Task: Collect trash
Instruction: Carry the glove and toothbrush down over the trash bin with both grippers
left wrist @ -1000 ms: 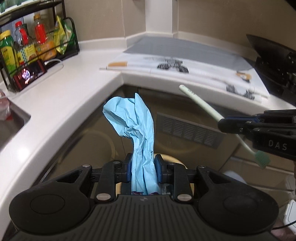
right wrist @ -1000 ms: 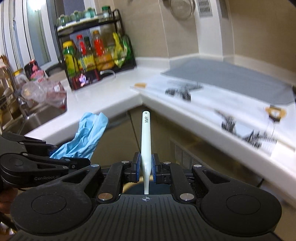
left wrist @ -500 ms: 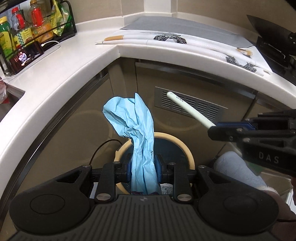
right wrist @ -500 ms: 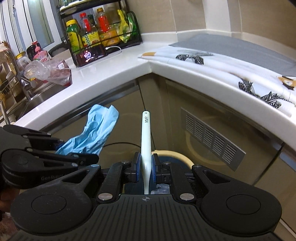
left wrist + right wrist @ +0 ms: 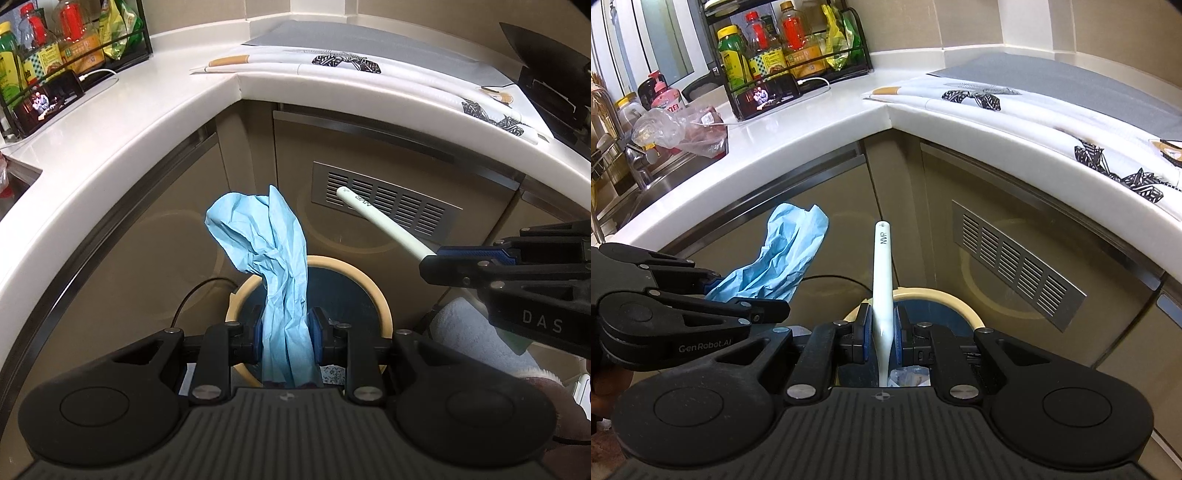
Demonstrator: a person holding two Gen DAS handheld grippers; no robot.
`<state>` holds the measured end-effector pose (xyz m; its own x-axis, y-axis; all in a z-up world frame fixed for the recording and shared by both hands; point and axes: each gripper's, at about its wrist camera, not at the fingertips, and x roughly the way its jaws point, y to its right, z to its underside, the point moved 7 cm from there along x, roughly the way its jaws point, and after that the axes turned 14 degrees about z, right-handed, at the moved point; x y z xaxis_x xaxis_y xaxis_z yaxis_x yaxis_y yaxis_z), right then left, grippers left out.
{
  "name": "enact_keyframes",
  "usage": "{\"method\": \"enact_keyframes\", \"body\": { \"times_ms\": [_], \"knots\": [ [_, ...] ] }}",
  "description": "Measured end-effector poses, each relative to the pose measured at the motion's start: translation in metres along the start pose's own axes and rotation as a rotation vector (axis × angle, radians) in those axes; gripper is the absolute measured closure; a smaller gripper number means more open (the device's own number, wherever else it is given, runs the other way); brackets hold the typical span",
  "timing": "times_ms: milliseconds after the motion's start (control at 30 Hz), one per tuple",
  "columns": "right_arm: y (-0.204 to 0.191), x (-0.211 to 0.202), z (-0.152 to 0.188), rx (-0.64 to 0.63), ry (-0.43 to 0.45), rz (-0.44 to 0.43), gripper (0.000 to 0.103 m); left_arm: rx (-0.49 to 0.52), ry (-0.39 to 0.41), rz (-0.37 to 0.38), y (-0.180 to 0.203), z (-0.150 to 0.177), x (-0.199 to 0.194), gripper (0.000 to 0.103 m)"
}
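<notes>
My left gripper (image 5: 286,334) is shut on a crumpled light blue glove (image 5: 266,240), which sticks up between the pads. Just below it is a round bin (image 5: 380,295) with a tan rim and dark inside. My right gripper (image 5: 882,332) is shut on a white toothbrush (image 5: 882,266), handle end pointing up. In the left wrist view the toothbrush (image 5: 380,221) and the right gripper (image 5: 461,262) come in from the right, above the bin. In the right wrist view the glove (image 5: 783,251) and the left gripper (image 5: 746,295) sit at the left, and the bin (image 5: 960,299) lies under both.
A white corner counter (image 5: 110,147) curves above the bin. A patterned cloth (image 5: 1034,107) and a grey mat lie on it. A black rack of bottles (image 5: 775,48) and a phone (image 5: 764,96) stand at the back. A metal vent (image 5: 1015,266) is set in the cabinet front. A sink (image 5: 646,177) is far left.
Both grippers have sunk from counter height to below the counter edge, and the bin now shows under them. Each grip is unchanged.
</notes>
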<state>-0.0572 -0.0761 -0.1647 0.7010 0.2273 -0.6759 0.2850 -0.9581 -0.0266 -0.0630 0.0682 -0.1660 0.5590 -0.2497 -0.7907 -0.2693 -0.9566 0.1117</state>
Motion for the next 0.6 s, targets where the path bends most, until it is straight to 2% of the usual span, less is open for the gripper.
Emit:
{"method": "enact_keyframes", "body": {
  "times_ms": [600],
  "knots": [
    [0.002,0.025,0.002,0.011,-0.050,0.042,0.090,-0.079,-0.023,0.036,-0.019,-0.005,0.024,0.076]
  ]
}}
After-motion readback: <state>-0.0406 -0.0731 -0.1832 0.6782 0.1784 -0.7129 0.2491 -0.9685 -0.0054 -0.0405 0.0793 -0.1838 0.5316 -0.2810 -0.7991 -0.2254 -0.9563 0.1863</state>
